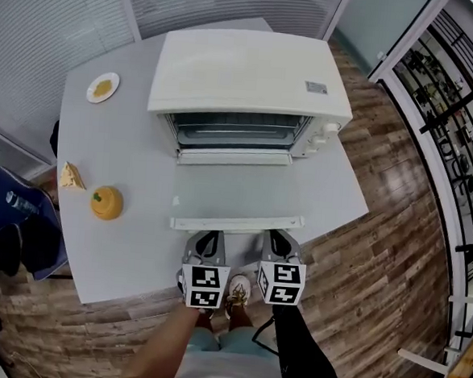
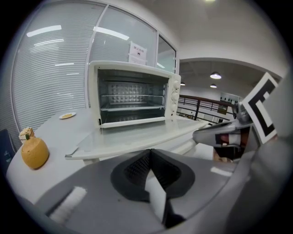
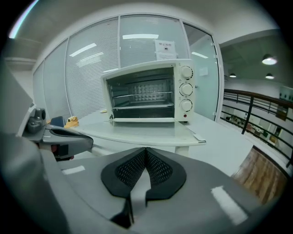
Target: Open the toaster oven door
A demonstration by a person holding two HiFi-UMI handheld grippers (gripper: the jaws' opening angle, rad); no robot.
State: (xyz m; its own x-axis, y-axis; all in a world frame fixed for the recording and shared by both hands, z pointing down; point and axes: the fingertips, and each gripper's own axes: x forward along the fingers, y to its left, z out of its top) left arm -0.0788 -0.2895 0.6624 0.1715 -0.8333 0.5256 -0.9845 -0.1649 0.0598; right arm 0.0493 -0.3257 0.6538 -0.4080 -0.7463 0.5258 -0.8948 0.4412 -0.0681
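The white toaster oven (image 1: 245, 72) stands at the back of the grey table (image 1: 118, 152). Its glass door (image 1: 236, 194) lies folded down flat, with the handle (image 1: 236, 222) toward me and the racks inside showing. Both grippers hang just off the table's front edge, short of the handle. My left gripper (image 1: 209, 240) is shut with nothing in it, and so is my right gripper (image 1: 277, 240). The left gripper view has the shut left gripper (image 2: 150, 157) below the open door (image 2: 132, 137) and oven (image 2: 132, 93). From the right gripper (image 3: 145, 157), shut too, I see the door (image 3: 146, 132) and oven (image 3: 151, 91).
Left of the oven lie a small plate of yellow food (image 1: 103, 87), a wedge of food (image 1: 70, 176) and an orange fruit-shaped object (image 1: 106, 202). A blue chair (image 1: 17, 209) stands beside the table's left edge. A black railing (image 1: 457, 159) runs along the right over wooden floor.
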